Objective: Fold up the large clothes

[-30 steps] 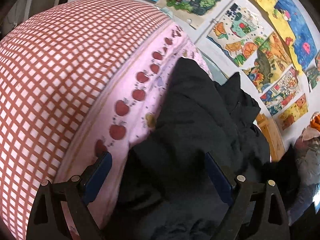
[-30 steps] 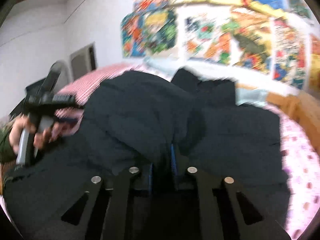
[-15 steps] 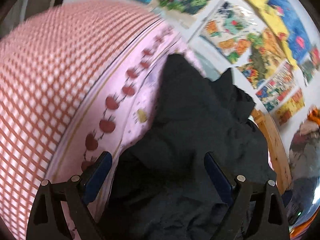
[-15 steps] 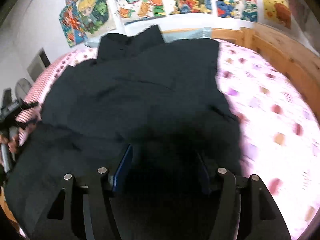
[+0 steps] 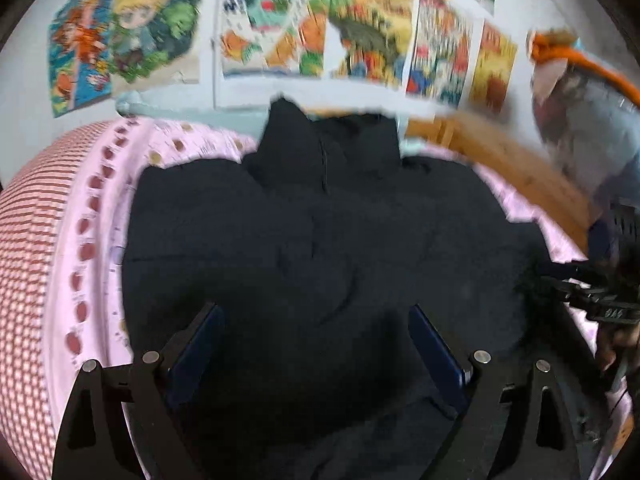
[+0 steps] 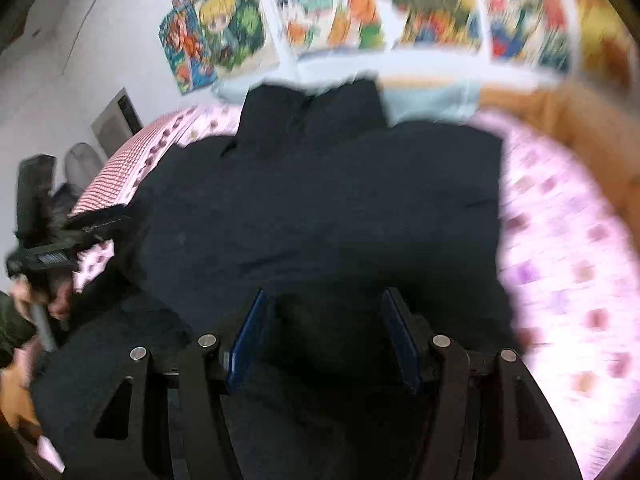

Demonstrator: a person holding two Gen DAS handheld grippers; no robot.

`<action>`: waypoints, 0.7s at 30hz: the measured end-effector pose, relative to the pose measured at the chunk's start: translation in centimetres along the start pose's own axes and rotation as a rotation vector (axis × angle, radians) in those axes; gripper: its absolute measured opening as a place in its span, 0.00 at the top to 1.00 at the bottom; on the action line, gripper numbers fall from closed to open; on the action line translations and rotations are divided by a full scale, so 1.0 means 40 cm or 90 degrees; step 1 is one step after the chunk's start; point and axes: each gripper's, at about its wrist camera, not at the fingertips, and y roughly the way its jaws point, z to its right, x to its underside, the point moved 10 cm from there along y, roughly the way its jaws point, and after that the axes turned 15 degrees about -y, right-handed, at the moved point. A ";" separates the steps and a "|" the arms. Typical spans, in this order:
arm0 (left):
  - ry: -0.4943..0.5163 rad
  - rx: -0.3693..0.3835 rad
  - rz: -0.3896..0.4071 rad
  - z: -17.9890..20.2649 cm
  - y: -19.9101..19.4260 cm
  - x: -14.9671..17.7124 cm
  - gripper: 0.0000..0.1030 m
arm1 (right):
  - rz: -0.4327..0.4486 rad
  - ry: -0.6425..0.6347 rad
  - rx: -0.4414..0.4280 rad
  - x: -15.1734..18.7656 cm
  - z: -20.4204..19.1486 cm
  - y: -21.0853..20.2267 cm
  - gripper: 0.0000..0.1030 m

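While you look through the left wrist view, your left gripper (image 5: 316, 344) hangs over the black garment (image 5: 320, 240) on the pink bed sheet (image 5: 96, 280), jaws wide apart and empty. Bright posters (image 5: 272, 28) hang behind. Before, this view showed mostly checked cloth. From the right wrist view, your right gripper (image 6: 322, 332) has just opened; its jaws stand apart over one black garment (image 6: 320, 200), pinching nothing.
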 end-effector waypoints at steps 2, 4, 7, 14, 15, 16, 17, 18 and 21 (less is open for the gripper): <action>-0.002 -0.028 -0.018 -0.025 0.041 0.003 0.10 | -0.024 0.003 0.013 0.002 0.017 0.047 0.48; -0.021 -0.053 -0.032 -0.060 0.070 -0.001 0.10 | -0.036 -0.013 0.030 -0.005 0.035 0.090 0.49; -0.030 -0.076 -0.044 -0.091 0.100 -0.002 0.09 | -0.053 -0.032 0.055 -0.024 0.049 0.141 0.49; 0.012 -0.104 -0.061 -0.120 0.157 0.042 0.07 | -0.054 -0.015 0.068 0.018 0.036 0.222 0.48; 0.016 -0.108 -0.061 -0.118 0.163 0.046 0.07 | -0.047 -0.015 0.068 0.023 0.037 0.226 0.48; 0.020 -0.113 -0.060 -0.119 0.166 0.052 0.06 | -0.040 -0.013 0.068 0.028 0.038 0.227 0.48; 0.024 -0.117 -0.058 -0.120 0.171 0.055 0.06 | -0.034 -0.013 0.071 0.033 0.038 0.227 0.48; 0.028 -0.121 -0.056 -0.121 0.171 0.057 0.06 | -0.030 -0.018 0.078 0.037 0.038 0.225 0.48; 0.026 -0.123 -0.047 -0.126 0.166 0.059 0.03 | -0.011 -0.032 0.095 0.034 0.037 0.210 0.47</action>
